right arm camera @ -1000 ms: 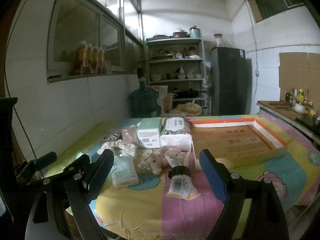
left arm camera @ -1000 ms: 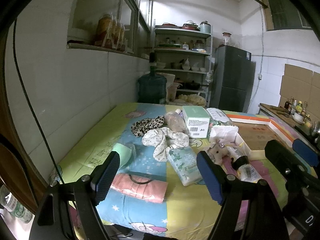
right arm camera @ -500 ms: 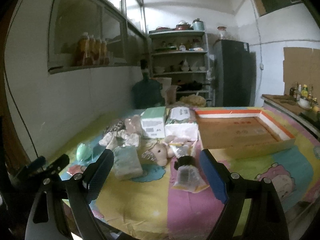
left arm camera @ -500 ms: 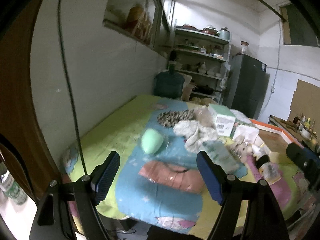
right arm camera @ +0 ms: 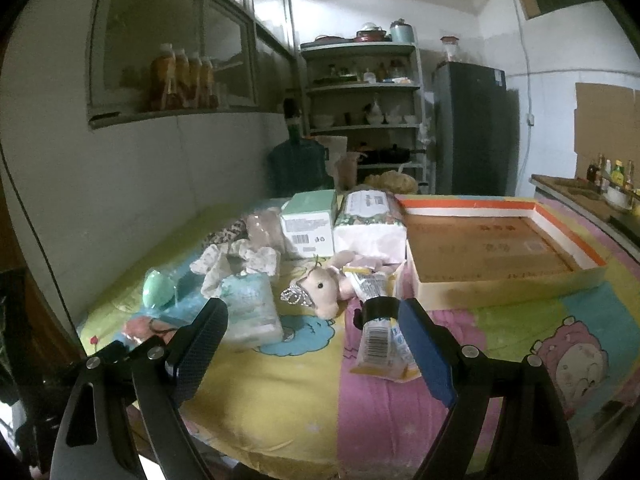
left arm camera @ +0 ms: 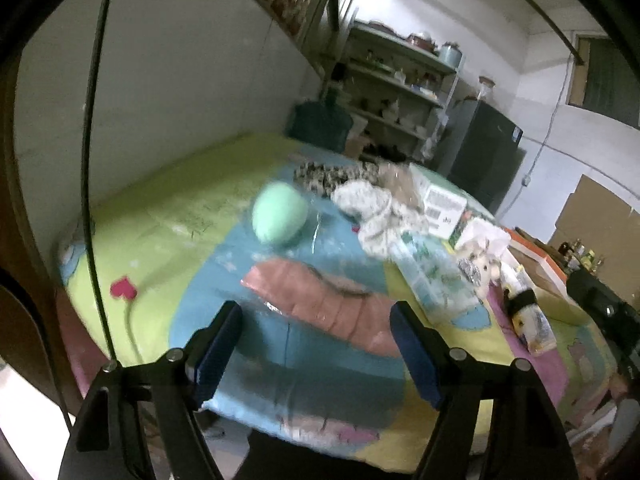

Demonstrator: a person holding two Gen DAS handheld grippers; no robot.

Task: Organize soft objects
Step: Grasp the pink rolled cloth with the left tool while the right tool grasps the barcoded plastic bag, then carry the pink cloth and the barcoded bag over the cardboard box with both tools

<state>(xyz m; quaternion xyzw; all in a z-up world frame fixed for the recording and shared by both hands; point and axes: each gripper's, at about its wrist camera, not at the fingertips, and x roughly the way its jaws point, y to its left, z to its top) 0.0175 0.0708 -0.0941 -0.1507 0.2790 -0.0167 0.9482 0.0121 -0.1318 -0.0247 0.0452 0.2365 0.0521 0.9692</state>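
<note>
Soft items lie on a table with a cartoon cloth [right arm camera: 280, 392]. A pink packet [left arm camera: 332, 304] lies just beyond my open, empty left gripper [left arm camera: 316, 340]. A mint green sponge [left arm camera: 280, 218], a floral cloth [left arm camera: 376, 216] and a leopard cloth [left arm camera: 332, 174] lie farther off. My right gripper [right arm camera: 316, 344] is open and empty above the table's front. Ahead of it lie a plush toy [right arm camera: 324, 288], a wet-wipes pack [right arm camera: 248, 312] and a tube [right arm camera: 378, 332]. An empty shallow cardboard tray [right arm camera: 500, 284] sits at the right.
A green-white box [right arm camera: 308, 224] and a tissue pack [right arm camera: 368, 224] stand behind the toy. A tiled wall [right arm camera: 120, 184] runs along the table's left. A water jug [right arm camera: 298, 164], shelves [right arm camera: 360, 92] and a dark fridge [right arm camera: 472, 128] stand behind.
My left gripper has swung left and dropped toward the near left corner, so the pink packet now lies between its fingers' line. The right gripper has moved slightly closer to the table.
</note>
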